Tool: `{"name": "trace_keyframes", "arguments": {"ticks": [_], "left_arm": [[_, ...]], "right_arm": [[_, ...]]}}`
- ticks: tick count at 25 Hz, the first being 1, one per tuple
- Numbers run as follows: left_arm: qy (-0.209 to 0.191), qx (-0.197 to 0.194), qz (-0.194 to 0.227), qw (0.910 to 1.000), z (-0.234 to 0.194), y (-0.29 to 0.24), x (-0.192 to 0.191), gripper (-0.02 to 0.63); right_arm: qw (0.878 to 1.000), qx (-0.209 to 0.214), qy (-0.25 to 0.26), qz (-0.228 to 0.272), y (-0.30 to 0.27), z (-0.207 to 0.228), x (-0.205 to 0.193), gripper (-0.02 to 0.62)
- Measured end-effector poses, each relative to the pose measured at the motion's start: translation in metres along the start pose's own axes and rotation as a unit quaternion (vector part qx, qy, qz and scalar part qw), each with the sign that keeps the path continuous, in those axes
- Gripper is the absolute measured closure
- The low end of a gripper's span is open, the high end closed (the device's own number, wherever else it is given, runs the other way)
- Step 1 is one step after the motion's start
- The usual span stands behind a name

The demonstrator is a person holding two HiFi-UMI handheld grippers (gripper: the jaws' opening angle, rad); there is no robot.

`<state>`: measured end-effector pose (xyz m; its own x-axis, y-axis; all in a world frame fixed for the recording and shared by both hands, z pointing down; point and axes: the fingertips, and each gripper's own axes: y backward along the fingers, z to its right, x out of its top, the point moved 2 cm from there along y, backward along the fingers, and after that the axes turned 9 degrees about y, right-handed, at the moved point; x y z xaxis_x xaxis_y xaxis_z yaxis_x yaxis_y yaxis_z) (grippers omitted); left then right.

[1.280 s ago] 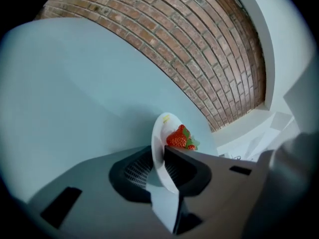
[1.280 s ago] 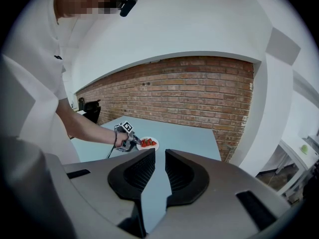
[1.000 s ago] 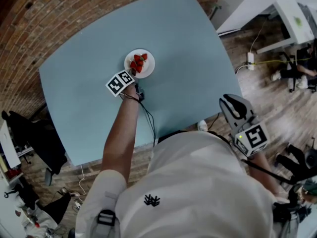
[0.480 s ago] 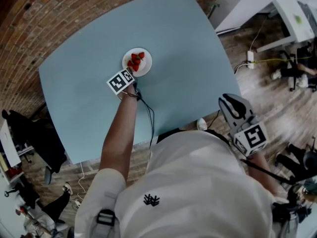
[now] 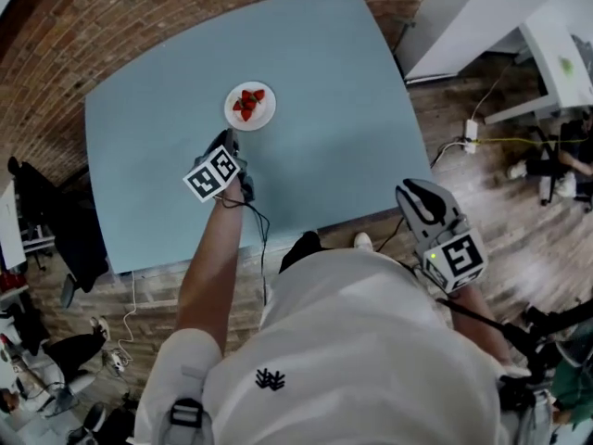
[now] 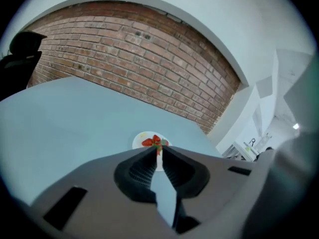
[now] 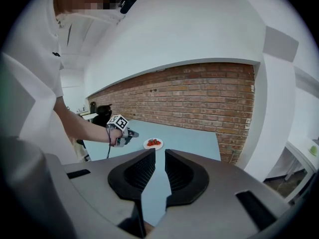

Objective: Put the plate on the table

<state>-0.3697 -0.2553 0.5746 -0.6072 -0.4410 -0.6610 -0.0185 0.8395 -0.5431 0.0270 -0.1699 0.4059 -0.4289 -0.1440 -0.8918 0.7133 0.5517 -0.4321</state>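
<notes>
A small white plate [image 5: 250,106] with several strawberries on it rests on the light blue table [image 5: 334,82], towards its far side. My left gripper [image 5: 227,141] hovers over the table just short of the plate, apart from it. In the left gripper view the plate [image 6: 151,140] shows beyond the gripper [image 6: 158,150]; its jaws are closing to a thin gap with nothing between them. My right gripper [image 5: 417,191] hangs off the table's right front corner, above the floor. Its jaws stand slightly apart and hold nothing. In the right gripper view the plate [image 7: 153,143] lies far ahead.
A brick wall [image 5: 111,26] runs behind the table. White desks [image 5: 547,44] stand at the right, with cables [image 5: 473,128] on the wooden floor. A black chair [image 5: 56,230] stands at the left.
My left gripper has drawn back from the plate's rim toward the person. The plate stays on the table. The right gripper has barely moved.
</notes>
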Motion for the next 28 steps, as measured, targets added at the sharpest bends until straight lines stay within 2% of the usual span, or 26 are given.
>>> {"name": "trace_keyframes", "arguments": {"ticks": [1,5,7,8,12,15,18,21,25,28], "left_arm": [[0.001,-0.013,0.009,0.9999,0.009,0.017,-0.003,0.6],[-0.013,-0.053,0.044,0.9975,0.051,0.096,-0.026,0.604],[-0.024,-0.084,0.055,0.9947,0.079,0.139,-0.043,0.604],[-0.032,-0.102,0.059,0.9925,0.097,0.16,-0.053,0.604],[-0.071,-0.155,0.065,0.9832,0.162,0.236,-0.1,0.604],[-0.124,-0.162,0.064,0.9769,0.194,0.282,-0.139,0.604],[-0.15,-0.181,0.054,0.9704,0.224,0.311,-0.175,0.604],[-0.139,-0.202,0.041,0.9686,0.243,0.327,-0.201,0.604],[-0.123,-0.202,0.032,0.9711,0.251,0.342,-0.21,0.604],[-0.129,-0.208,0.036,0.9689,0.259,0.346,-0.212,0.604]], "right_arm": [[1.0,0.01,0.005,0.003,0.004,0.001,-0.002,0.531],[0.998,0.055,0.024,0.023,0.026,-0.003,-0.012,0.532],[0.996,0.072,0.037,0.028,0.037,-0.007,-0.02,0.589],[0.995,0.081,0.042,0.03,0.043,-0.008,-0.023,0.589],[0.99,0.122,0.059,0.035,0.067,-0.018,-0.037,0.589],[0.985,0.149,0.083,0.04,0.083,-0.033,-0.044,0.589],[0.98,0.168,0.097,0.055,0.1,-0.042,-0.042,0.589],[0.976,0.18,0.108,0.064,0.118,-0.05,-0.041,0.589],[0.973,0.189,0.112,0.073,0.13,-0.062,-0.04,0.589],[0.973,0.188,0.107,0.083,0.137,-0.065,-0.039,0.589]]}}
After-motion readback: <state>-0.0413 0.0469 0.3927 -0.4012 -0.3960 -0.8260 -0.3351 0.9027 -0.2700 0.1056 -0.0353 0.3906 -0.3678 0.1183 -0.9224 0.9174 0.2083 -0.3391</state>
